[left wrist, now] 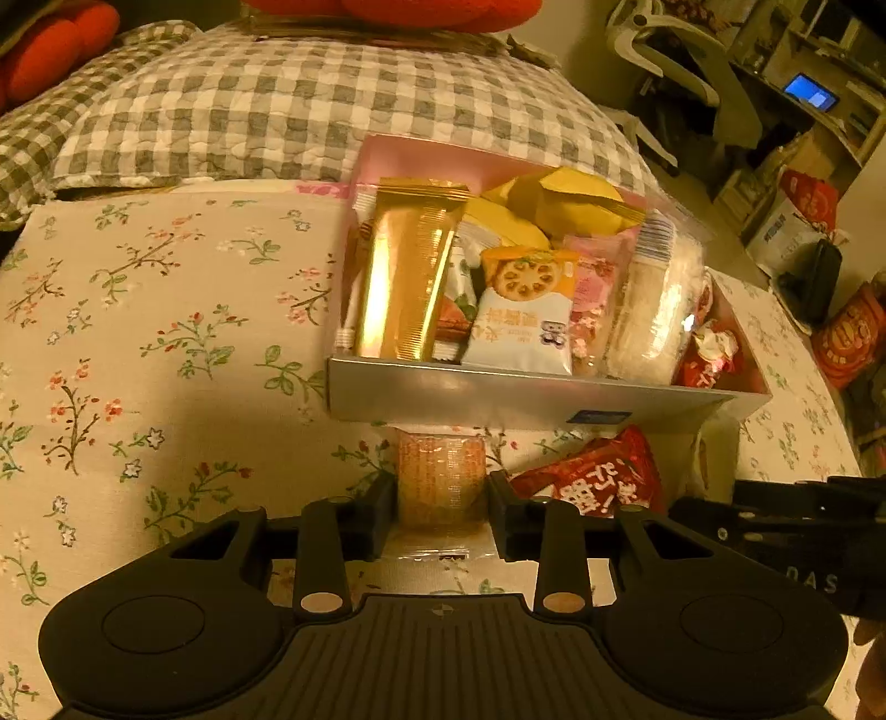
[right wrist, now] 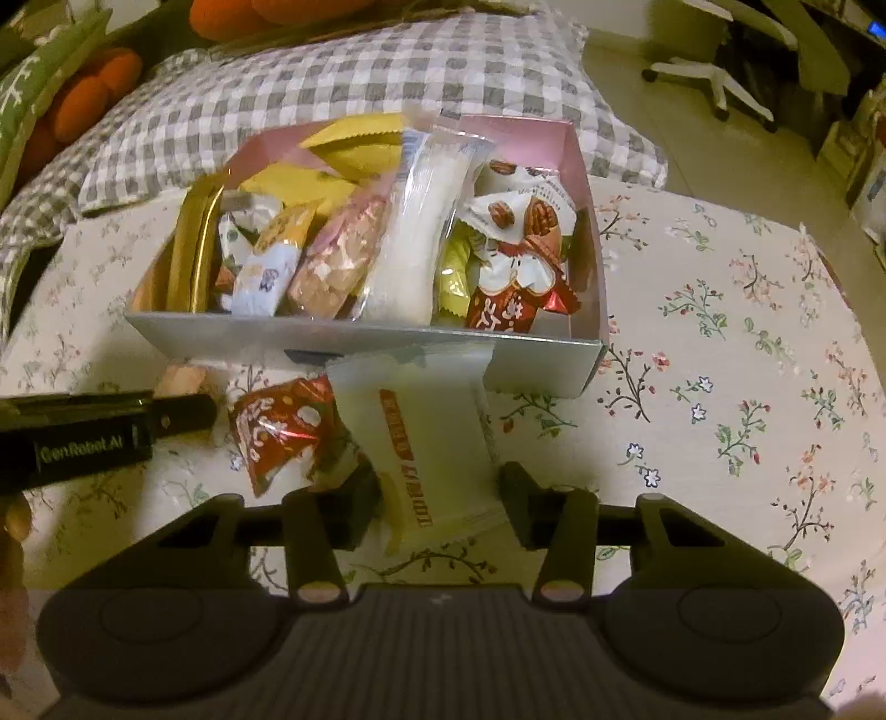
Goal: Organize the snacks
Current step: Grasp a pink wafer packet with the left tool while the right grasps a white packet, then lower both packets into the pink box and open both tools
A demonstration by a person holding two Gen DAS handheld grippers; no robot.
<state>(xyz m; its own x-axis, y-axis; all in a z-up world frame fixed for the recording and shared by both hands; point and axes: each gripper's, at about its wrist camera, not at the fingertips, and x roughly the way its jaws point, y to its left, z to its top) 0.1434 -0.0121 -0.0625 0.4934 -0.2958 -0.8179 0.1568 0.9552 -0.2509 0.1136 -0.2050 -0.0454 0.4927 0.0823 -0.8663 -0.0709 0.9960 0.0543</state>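
Observation:
A pink-lined cardboard box (left wrist: 498, 390) sits on the flowered bedspread, packed with upright snack packets, among them a gold one (left wrist: 407, 277) and a long white one (right wrist: 412, 238). Just in front of the box, my left gripper (left wrist: 441, 498) is shut on an orange-pink snack packet (left wrist: 440, 476), one pad on each side. My right gripper (right wrist: 437, 498) is closed on a white packet with orange lettering (right wrist: 421, 432), whose top edge overlaps the box's front wall (right wrist: 360, 338). A red foil packet (right wrist: 277, 432) lies on the bedspread between the two grippers, also in the left wrist view (left wrist: 598, 482).
A grey checked quilt (left wrist: 277, 111) is bunched behind the box, with orange-red cushions (left wrist: 50, 50) beyond it. The bed's right edge drops to a floor with an office chair (right wrist: 720, 83), bags and shelves. Flowered bedspread (right wrist: 747, 387) lies open to the right of the box.

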